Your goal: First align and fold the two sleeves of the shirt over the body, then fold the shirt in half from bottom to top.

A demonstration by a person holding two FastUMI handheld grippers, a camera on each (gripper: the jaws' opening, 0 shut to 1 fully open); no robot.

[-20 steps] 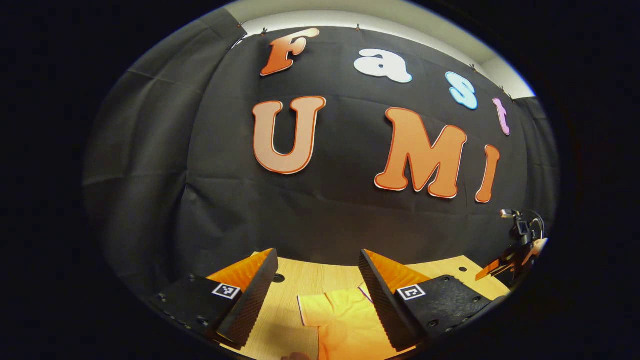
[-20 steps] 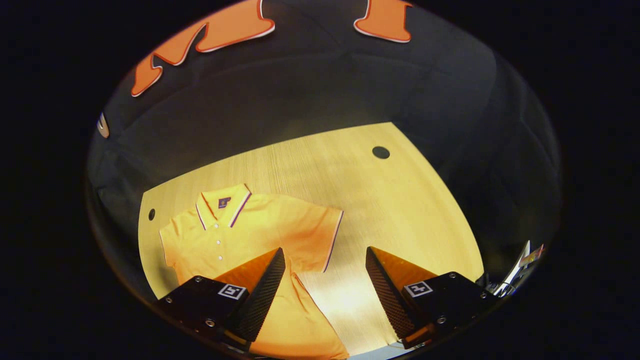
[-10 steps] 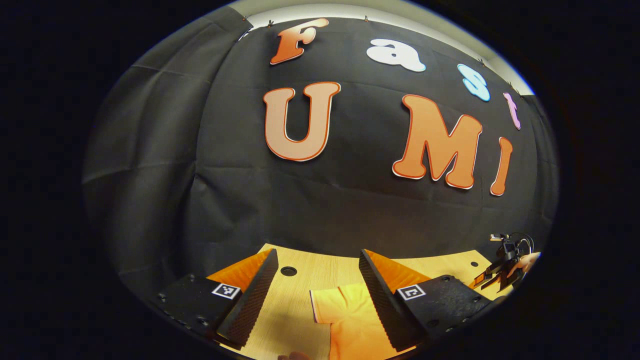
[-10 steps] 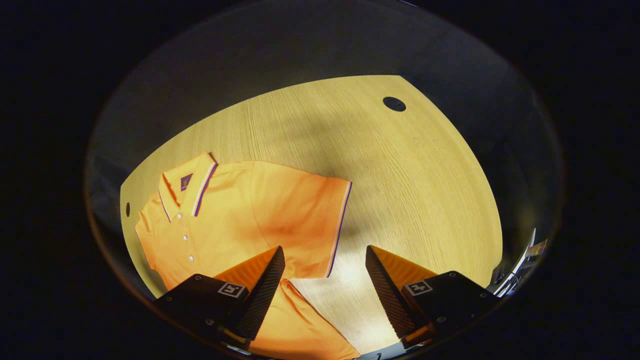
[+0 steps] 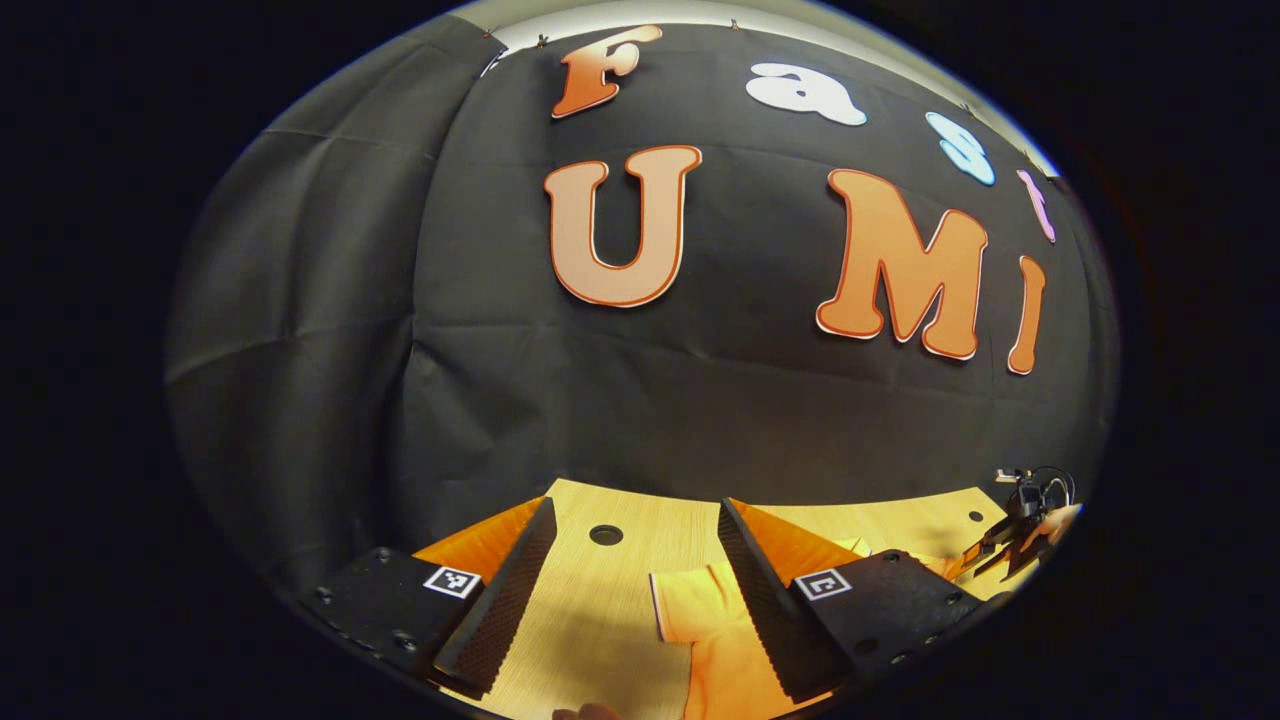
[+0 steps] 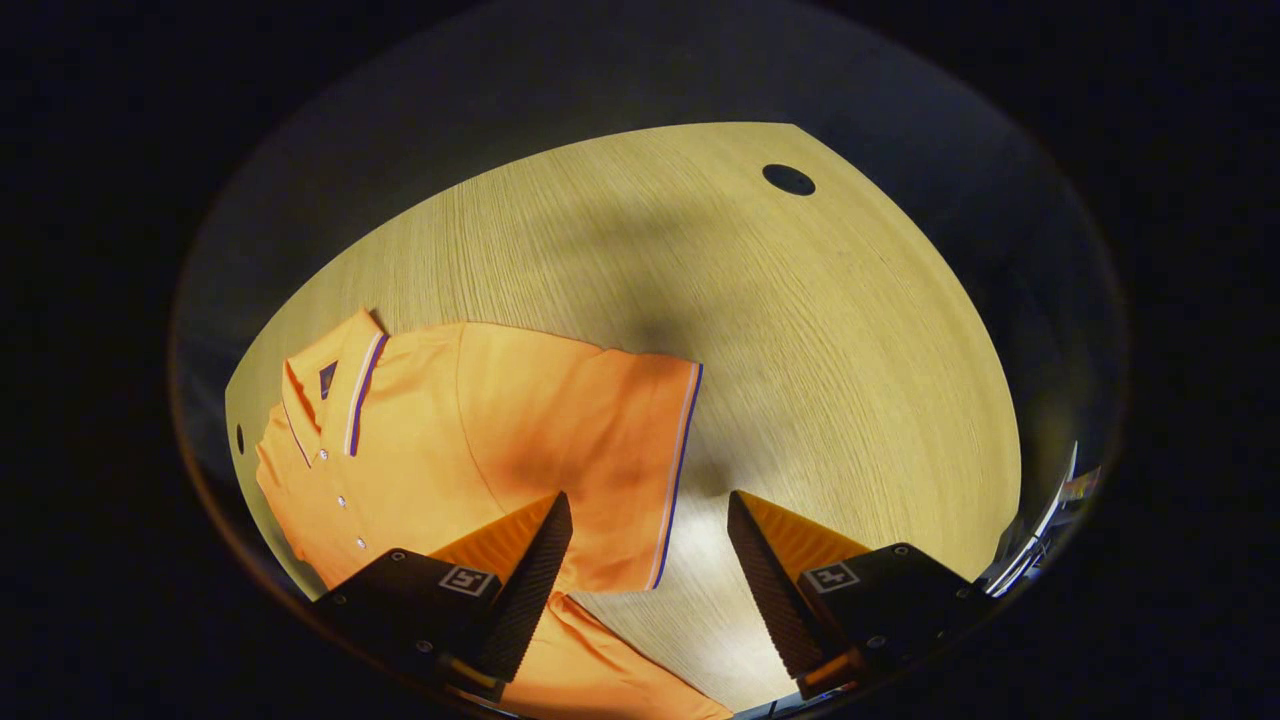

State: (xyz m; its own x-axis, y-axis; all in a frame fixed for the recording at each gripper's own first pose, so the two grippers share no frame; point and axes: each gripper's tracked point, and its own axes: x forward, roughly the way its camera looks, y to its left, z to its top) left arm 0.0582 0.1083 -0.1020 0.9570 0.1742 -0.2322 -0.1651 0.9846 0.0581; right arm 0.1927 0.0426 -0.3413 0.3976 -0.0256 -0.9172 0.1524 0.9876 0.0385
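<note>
We see no writing we can read: the shirt's (image 6: 480, 430) small dark neck label (image 6: 327, 378) is too small. Our right hand-held gripper (image 6: 648, 560) stands wide apart, holding nothing, above the striped cuff of the shirt's sleeve (image 6: 640, 450); the body and collar (image 6: 345, 380) lie left of it on the desk (image 6: 800, 330). Our left hand-held gripper (image 5: 635, 590) is also spread wide and empty, with the other sleeve (image 5: 695, 605) lying on the desk between its fingers, nearer the right one.
</note>
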